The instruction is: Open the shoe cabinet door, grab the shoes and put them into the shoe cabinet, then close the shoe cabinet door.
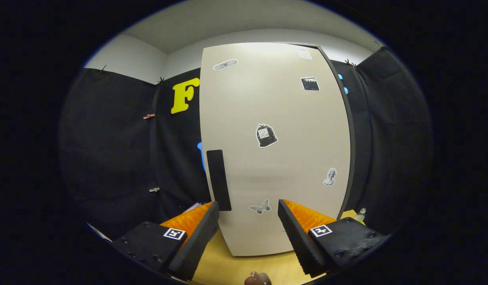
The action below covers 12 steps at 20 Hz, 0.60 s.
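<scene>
The shoe cabinet (273,118) stands upright just ahead of me, a tall beige box with its door shut and several stickers on it. A flat black handle (218,180) runs vertically near the door's left edge, just above my left fingertip. My gripper (248,208) is open, its fingers spread wide in front of the door's lower part, with nothing between them. A rounded brown bit of something (257,279) peeks up below the fingers; I cannot tell what it is.
The cabinet rests on a light wooden surface (244,267). Black cloth walls (109,150) close in behind and on both sides. A small clear bottle (360,215) stands at the cabinet's right foot. Some papers (193,207) lie beyond the left finger.
</scene>
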{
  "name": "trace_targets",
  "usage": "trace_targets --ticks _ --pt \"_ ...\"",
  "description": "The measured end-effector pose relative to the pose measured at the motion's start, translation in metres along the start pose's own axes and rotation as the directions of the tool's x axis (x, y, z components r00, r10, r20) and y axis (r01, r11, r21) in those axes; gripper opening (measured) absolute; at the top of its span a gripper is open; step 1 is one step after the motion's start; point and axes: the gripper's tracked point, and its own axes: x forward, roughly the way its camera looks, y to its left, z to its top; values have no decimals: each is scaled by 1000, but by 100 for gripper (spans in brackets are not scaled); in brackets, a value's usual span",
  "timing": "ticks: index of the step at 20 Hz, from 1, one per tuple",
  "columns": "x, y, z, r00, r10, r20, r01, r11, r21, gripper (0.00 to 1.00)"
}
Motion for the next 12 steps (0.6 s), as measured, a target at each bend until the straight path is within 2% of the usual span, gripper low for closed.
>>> trace_targets --ticks 12 --pt "-1 1 1 1000 14 1 -14 1000 2 98"
